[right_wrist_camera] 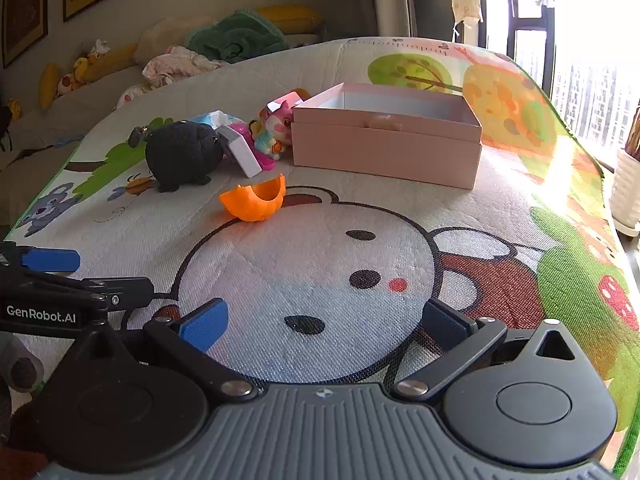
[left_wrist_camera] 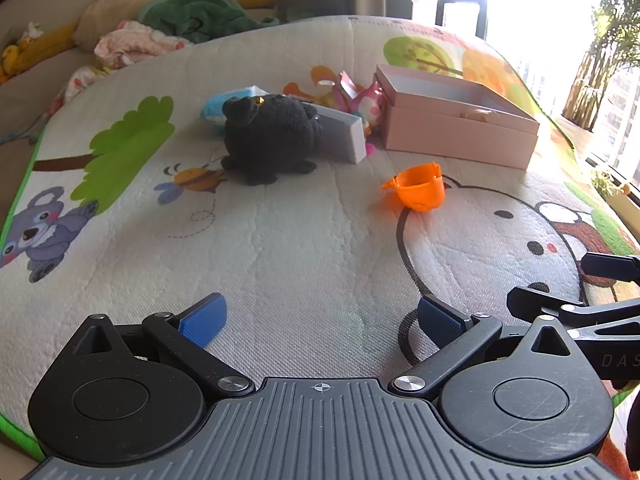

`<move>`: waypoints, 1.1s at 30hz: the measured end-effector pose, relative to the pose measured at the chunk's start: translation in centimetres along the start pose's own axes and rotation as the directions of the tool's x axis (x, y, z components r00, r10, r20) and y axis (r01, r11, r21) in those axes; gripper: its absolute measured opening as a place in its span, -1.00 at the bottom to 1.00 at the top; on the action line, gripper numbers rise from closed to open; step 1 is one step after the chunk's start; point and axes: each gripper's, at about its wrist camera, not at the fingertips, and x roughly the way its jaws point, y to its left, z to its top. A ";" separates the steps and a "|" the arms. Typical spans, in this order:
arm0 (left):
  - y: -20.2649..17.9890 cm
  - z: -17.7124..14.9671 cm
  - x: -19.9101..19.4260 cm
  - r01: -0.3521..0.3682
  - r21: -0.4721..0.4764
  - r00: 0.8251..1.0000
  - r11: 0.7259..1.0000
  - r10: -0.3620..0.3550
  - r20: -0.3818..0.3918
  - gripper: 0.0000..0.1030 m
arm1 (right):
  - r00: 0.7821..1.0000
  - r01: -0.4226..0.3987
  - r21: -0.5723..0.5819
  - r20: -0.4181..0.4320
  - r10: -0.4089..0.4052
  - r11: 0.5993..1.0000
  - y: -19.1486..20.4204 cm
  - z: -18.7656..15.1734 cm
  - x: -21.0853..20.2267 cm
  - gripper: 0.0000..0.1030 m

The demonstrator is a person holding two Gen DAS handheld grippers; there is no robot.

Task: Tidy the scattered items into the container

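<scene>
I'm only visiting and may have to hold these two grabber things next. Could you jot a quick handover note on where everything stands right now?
Left gripper: open, empty, above the play mat.
Right gripper: open, empty, beside it.
Pink box: lid off, at the far side of the mat; a small pale thing seems to lie inside, hard to tell.
Loose on the mat: orange cup nearest, black plush toy, white box, pink figurine beside the pink box, a blue-and-white item behind the plush.
Done: little or nothing.
Left: move all of these into the pink box.
</scene>
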 end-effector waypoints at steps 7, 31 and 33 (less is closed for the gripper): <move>0.0 0.0 0.0 0.000 0.000 1.000 1.000 0.000 -0.001 1.00 | 1.000 0.000 0.001 -0.001 0.000 1.000 0.0 -0.1 0.0 1.00; 0.0 -0.3 -0.2 -0.014 0.012 1.000 1.000 0.014 -0.007 1.00 | 1.000 0.007 0.015 -0.006 -0.007 1.000 -0.4 -0.2 0.1 1.00; 0.0 -0.2 -0.2 -0.015 0.013 1.000 1.000 0.015 -0.008 1.00 | 1.000 0.007 0.012 -0.005 -0.007 1.000 -0.3 -0.1 0.0 1.00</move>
